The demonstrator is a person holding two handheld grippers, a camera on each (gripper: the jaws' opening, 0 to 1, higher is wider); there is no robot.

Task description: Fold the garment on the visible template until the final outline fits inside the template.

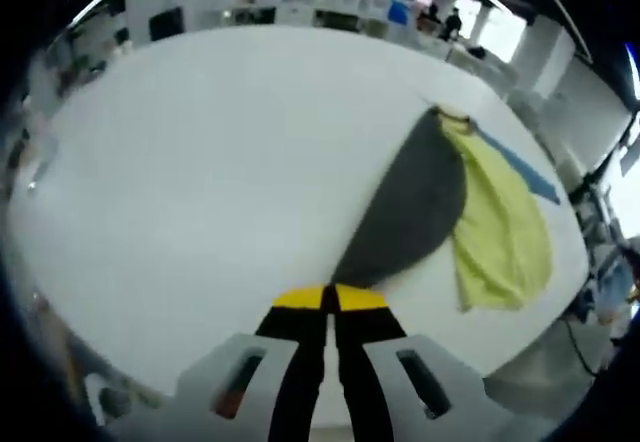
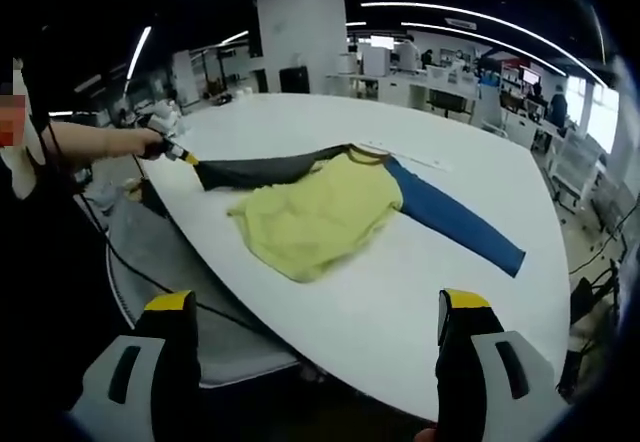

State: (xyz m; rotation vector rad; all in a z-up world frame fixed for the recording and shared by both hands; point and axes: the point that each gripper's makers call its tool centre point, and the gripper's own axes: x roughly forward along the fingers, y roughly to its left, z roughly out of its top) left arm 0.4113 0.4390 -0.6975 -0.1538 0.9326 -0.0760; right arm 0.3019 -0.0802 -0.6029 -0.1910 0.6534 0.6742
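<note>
A long-sleeved garment lies on the white table (image 2: pixel 400 292). Its yellow-green body (image 2: pixel 320 212) is bunched in the middle, with a blue sleeve (image 2: pixel 455 222) stretched out to the right. A dark grey sleeve (image 2: pixel 265 170) is pulled taut to the left. My left gripper (image 2: pixel 185 157), held in a person's hand, is shut on the end of that sleeve near the table edge. In the left gripper view, the left gripper (image 1: pixel 330 297) has its yellow-tipped jaws pressed together on the grey sleeve (image 1: pixel 410 202), with the yellow-green body (image 1: pixel 500 222) and blue sleeve (image 1: pixel 520 167) beyond. My right gripper (image 2: pixel 317 307) stands wide open, off the near table edge, holding nothing.
The person's arm (image 2: pixel 90 142) reaches in from the left. A cable (image 2: pixel 150 272) trails under the near table edge. Desks and a white pillar (image 2: pixel 300 32) stand behind the table. A faint pale strip (image 2: pixel 420 160) lies on the table past the collar.
</note>
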